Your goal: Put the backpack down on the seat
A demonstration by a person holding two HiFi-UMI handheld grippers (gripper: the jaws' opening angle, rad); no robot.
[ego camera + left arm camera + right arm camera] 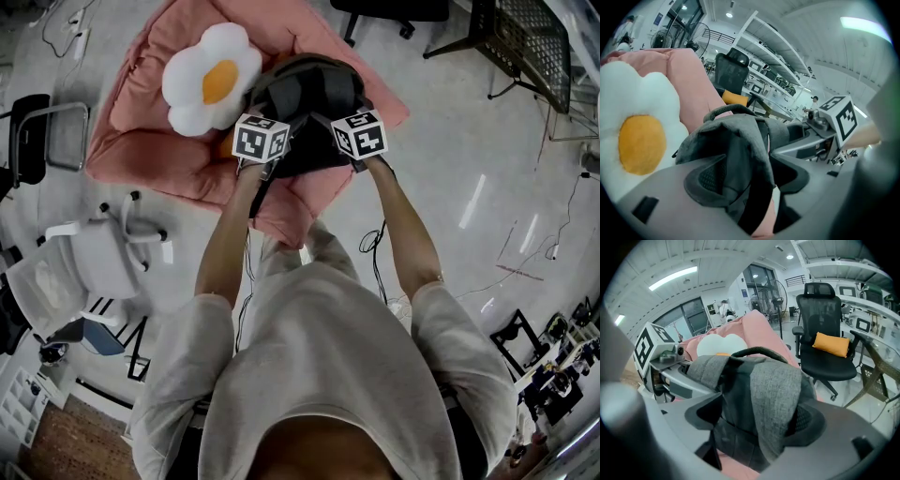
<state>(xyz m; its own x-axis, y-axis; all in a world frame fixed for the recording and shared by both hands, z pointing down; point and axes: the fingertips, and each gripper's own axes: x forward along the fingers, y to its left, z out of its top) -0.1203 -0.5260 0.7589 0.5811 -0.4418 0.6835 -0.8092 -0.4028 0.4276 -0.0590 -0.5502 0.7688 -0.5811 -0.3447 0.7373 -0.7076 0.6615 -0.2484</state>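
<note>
Backpack [309,94] rests on the pink seat [141,155], with a grey strap [776,394] lying loose between the parted jaws of the left gripper [750,177] and of the right gripper [757,420]. Each should draw straight back off its strap so nothing snags and tips the bag. Its long axis seems to run away from the person, top handle [757,350] toward the seat's back, just beside the egg-shaped pillow [211,75].

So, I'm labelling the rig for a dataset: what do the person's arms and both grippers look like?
The left gripper and right gripper are grey plastic, with dark mesh-textured pads and a white cube bearing black square markers on each. A light short-sleeved T-shirt leaves the forearms bare.
</note>
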